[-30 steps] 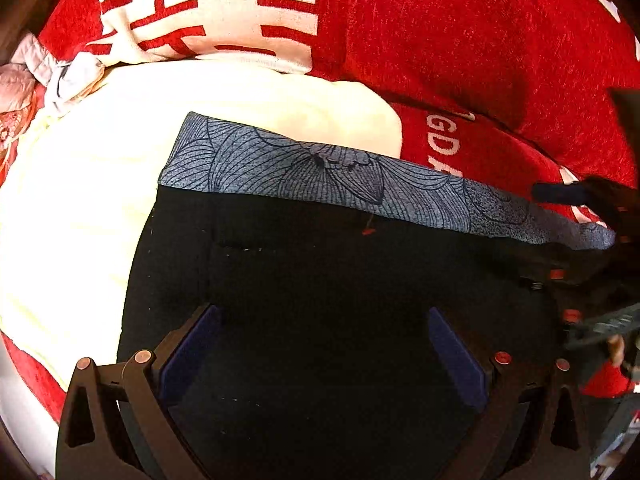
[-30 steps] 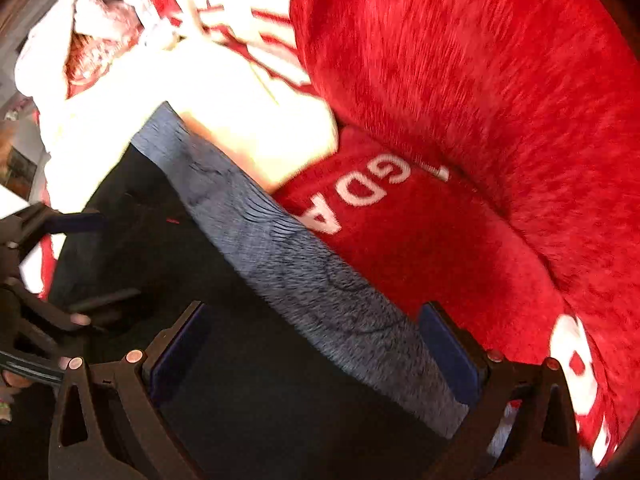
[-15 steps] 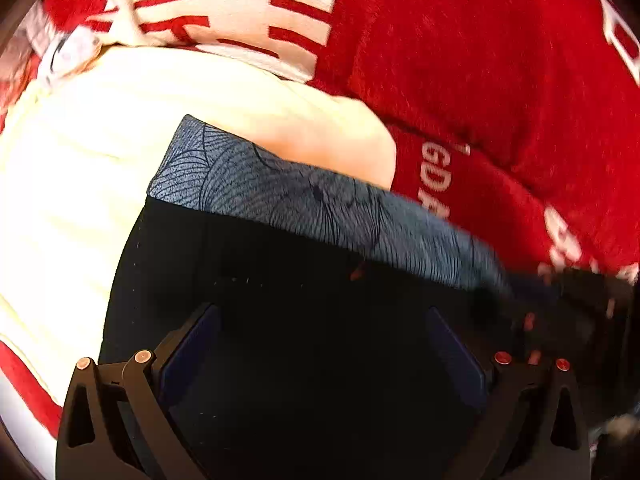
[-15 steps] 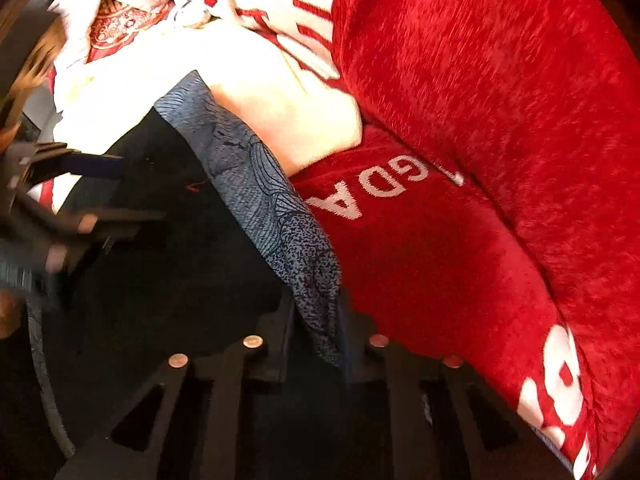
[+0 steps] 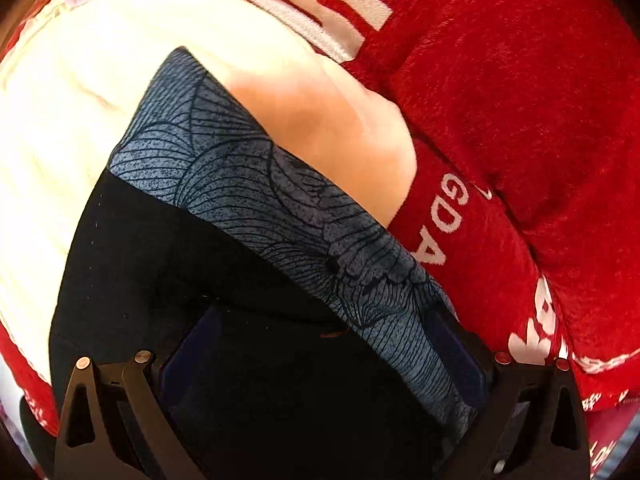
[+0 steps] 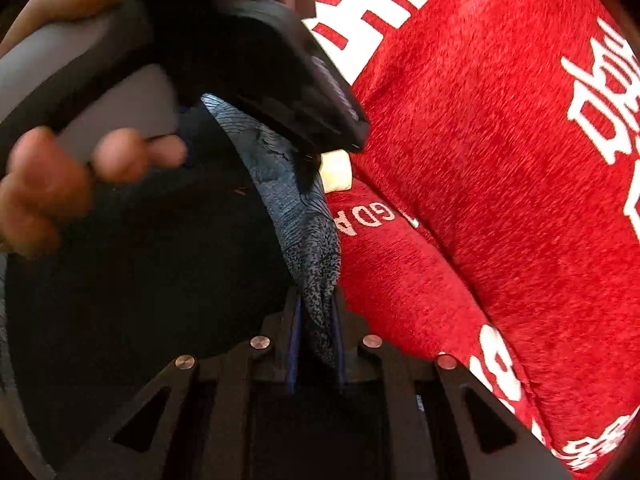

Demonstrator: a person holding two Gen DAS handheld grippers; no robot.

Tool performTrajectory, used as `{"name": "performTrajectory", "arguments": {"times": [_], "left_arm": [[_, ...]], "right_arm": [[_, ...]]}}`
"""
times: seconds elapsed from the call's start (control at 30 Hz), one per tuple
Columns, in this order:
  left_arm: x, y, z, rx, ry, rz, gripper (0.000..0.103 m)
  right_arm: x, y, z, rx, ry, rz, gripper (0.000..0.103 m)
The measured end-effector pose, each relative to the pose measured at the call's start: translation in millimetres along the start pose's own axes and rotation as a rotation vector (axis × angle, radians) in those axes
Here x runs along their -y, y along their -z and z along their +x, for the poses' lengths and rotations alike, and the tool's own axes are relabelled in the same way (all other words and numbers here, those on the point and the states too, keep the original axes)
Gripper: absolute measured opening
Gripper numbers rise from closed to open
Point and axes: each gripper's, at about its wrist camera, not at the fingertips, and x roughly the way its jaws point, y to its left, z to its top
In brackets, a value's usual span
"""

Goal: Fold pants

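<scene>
**Waistband pinched, soft cloth ready to be carried over**

We see the pants (image 5: 192, 320) lying on a cream cushion (image 5: 72, 128) against a red blanket (image 5: 520, 100) printed with white lettering. They are black with a blue-grey patterned waistband (image 5: 280, 208) running diagonally across the left wrist view.

Our right gripper (image 6: 316, 320) is closing on the bunched end of that waistband; the cloth is pressed between its narrow jaws and rises from them in a gathered ridge. Our left gripper (image 5: 320, 352) stands wide, its dark pads on either side of the black fabric and the band, pressing on nothing. In the right wrist view a hand (image 6: 60, 184) holds the left tool's handle just above the pants.

We judge the fabric light, thin and limp: it will sag and drape from any single hold, and stretchy knit may slip under a shallow pinch. The banded edge is thicker and layered, so it looks the surest place to grip. We would take the opposite waistband corner with the left gripper, so the edge travels level and the fold lands flat.
</scene>
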Motion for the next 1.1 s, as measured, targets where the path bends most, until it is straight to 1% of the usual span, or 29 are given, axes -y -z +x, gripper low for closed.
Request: {"name": "performTrajectory", "arguments": {"times": [0.03, 0.07, 0.13, 0.17, 0.2, 0.23, 0.3, 0.33, 0.37, 0.4, 0.43, 0.47, 0.5, 0.57, 0.63, 0.7, 0.8, 0.83, 0.9, 0.93, 0.97, 1.0, 1.1], "left_arm": [[-2, 1, -2, -0.002, 0.012, -0.012, 0.103], [-5, 1, -6, 0.003, 0.040, -0.028, 0.103], [-11, 3, -21, 0.050, 0.132, -0.066, 0.103], [-12, 4, -27, 0.073, 0.145, -0.078, 0.103], [-9, 3, -27, 0.080, 0.126, -0.081, 0.103], [-4, 1, -23, 0.059, 0.089, -0.073, 0.103], [11, -1, -6, -0.022, 0.067, -0.023, 0.103], [20, -3, 3, -0.039, 0.026, 0.018, 0.103], [24, -3, 7, -0.026, -0.021, 0.037, 0.094], [26, -1, 10, -0.012, -0.061, 0.045, 0.066], [28, 1, 13, -0.008, -0.090, 0.067, 0.051], [29, 2, 14, -0.010, -0.075, 0.082, 0.033], [27, 4, 9, 0.004, -0.052, 0.083, 0.025], [21, 12, -6, 0.044, 0.001, 0.074, 0.019], [11, 23, -25, 0.079, 0.067, 0.080, 0.018], [1, 40, -45, 0.113, 0.115, 0.100, 0.018], [-15, 73, -74, 0.166, 0.176, 0.139, 0.018], [-25, 89, -86, 0.184, 0.198, 0.156, 0.018], [-42, 114, -100, 0.204, 0.234, 0.167, 0.018], [-53, 130, -106, 0.210, 0.258, 0.166, 0.018], [-66, 139, -111, 0.208, 0.272, 0.165, 0.018], [-78, 154, -110, 0.203, 0.282, 0.168, 0.018], [-108, 185, -98, 0.187, 0.279, 0.159, 0.018]], "right_arm": [[-3, 0, -1, 0.002, 0.013, -0.009, 0.015], [-5, 2, -3, 0.003, 0.027, -0.018, 0.015], [-10, 4, -8, 0.009, 0.042, -0.033, 0.015], [-11, 5, -8, 0.010, 0.044, -0.038, 0.014], [-13, 7, -9, 0.010, 0.047, -0.044, 0.014], [-15, 8, -8, 0.009, 0.056, -0.052, 0.014], [-19, 10, -9, 0.009, 0.079, -0.072, 0.014], [-18, 9, -8, 0.007, 0.084, -0.073, 0.014], [-17, 9, -9, 0.008, 0.082, -0.065, 0.014], [-16, 9, -9, 0.008, 0.082, -0.059, 0.014], [-21, 8, -12, 0.007, 0.084, -0.059, 0.014], [-22, 7, -13, 0.007, 0.090, -0.062, 0.012], [-22, 7, -15, 0.009, 0.093, -0.061, 0.011], [-22, 6, -19, 0.014, 0.097, -0.053, 0.011], [-21, 6, -26, 0.019, 0.108, -0.045, 0.010], [-23, 4, -41, 0.034, 0.124, -0.038, 0.010], [-31, 6, -74, 0.070, 0.147, -0.023, 0.009], [-35, 7, -78, 0.075, 0.149, -0.018, 0.009], [-51, 15, -102, 0.093, 0.162, -0.005, 0.009], [-64, 22, -112, 0.098, 0.178, -0.006, 0.009], [-77, 29, -119, 0.101, 0.197, -0.016, 0.009], [-92, 38, -125, 0.099, 0.214, -0.029, 0.009], [-125, 57, -131, 0.082, 0.224, -0.040, 0.009]]}}
